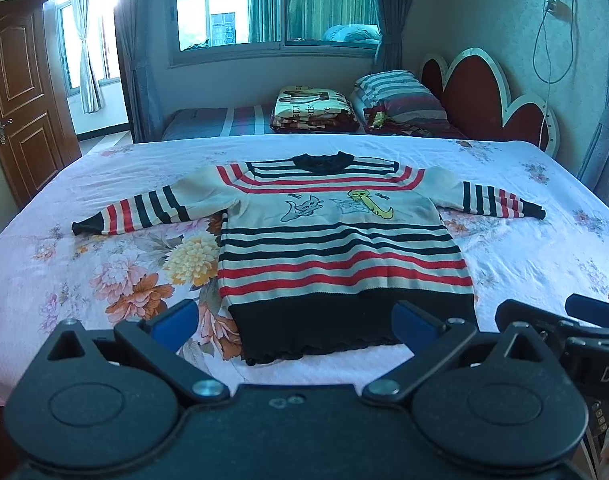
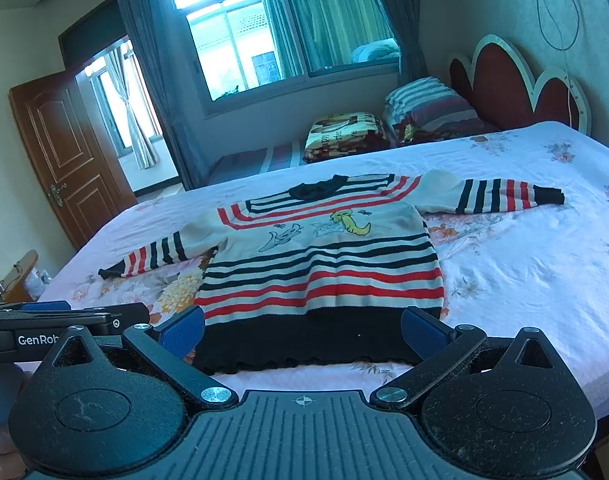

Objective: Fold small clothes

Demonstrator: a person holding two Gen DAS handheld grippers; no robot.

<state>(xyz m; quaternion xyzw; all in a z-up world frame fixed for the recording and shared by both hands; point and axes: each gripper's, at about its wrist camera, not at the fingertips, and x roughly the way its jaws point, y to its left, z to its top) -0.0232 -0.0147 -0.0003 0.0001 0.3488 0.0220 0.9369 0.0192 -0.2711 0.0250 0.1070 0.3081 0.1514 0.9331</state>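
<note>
A small striped sweater [image 1: 336, 248] [image 2: 324, 268] lies flat on the bed, front up, both sleeves spread out to the sides and its black hem toward me. It has red, black and cream stripes and a cartoon print on the chest. My left gripper [image 1: 294, 320] hovers open just in front of the hem, holding nothing. My right gripper [image 2: 302, 330] is open too, its blue pads [image 2: 182, 330] standing wide at either end of the hem. In the left wrist view the right gripper [image 1: 564, 320] shows at the right edge; in the right wrist view the left gripper [image 2: 64, 320] sits at the left.
The bed [image 1: 544, 264] wears a pink floral sheet. Folded blankets [image 1: 314, 110] and a striped pillow [image 1: 400, 94] lie beyond it by a red headboard [image 1: 484, 100]. A window [image 1: 240, 4] and an open wooden door [image 1: 20, 100] stand behind.
</note>
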